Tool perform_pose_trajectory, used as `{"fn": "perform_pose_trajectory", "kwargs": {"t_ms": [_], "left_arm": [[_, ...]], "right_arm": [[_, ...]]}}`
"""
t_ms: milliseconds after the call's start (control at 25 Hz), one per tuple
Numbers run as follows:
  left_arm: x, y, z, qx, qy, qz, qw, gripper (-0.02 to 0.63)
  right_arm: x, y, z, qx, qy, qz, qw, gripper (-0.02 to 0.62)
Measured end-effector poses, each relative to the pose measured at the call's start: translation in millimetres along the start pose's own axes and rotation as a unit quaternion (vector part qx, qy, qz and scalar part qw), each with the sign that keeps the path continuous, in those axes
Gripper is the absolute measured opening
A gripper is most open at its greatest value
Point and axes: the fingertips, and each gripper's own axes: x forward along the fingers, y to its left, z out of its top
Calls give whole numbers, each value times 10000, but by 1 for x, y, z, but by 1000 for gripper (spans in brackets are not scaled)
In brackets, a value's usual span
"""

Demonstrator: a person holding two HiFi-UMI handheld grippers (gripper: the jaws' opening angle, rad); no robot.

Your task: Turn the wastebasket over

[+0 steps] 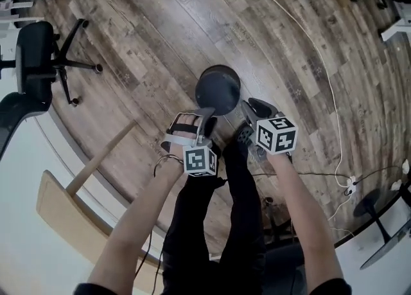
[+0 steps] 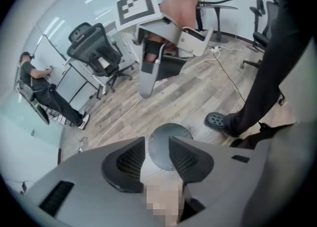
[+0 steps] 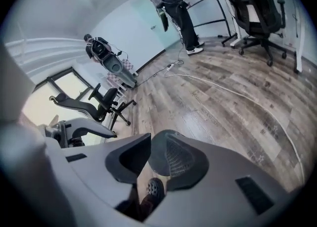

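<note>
"Head view first. Where is the wastebasket [image 1: 218,89]?" asks one.

"It is just above the middle of the picture, on the wooden floor [image 1: 160,24]. It is dark and round," says the other.

"Which way does it point?"

"It stands straight up and down. We look along its long way from the top, so we see only a circle. In the left gripper view the face turned up looks flat and closed."

"Where are the tongs?"

"Both are below it in the picture. The left tongs [image 1: 196,119] are at its lower edge, a bit to the left. One tip is just beside the rim. I cannot tell if it touches. The right tongs [image 1: 260,106] are just beside its lower right edge."

"Are the left tongs open?"

"Yes. In the left gripper view the two jaws are apart. The round top of the wastebasket shows in the gap, low in the middle of the picture. It is wider than the gap and lies past the tips. The pads are not on it."

"And the right tongs?"

"In the right gripper view the tips meet. Nothing is held. A dark shoe [image 3: 154,187] shows low down, in the small hole under the tips."
</note>
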Motion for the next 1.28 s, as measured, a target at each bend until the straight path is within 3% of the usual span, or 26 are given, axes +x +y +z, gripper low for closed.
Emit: {"fn": "perform_pose_trajectory", "kwargs": {"t_ms": [360,640,800,960,1280], "left_arm": [[-149,144,69,-661,-176,1185,9906,85],[-267,244,133,-574,-518,1876,9792,37],[-338,306,172,-835,-896,2367,9638,23],[-405,336,197,-1240,-1358,2635,9470,18],[-513,349,226,-2248,-2674,2538,9020,17]], "right_arm": [[-148,74,129,-1066,-632,-48,9923,89],[-247,137,215,-1890,-1230,19,9742,72],[-304,176,281,-2586,-1672,198,9512,59],[-360,224,320,-3140,-2133,522,9237,49],[-436,304,350,-3536,-2900,923,8845,32]]}}
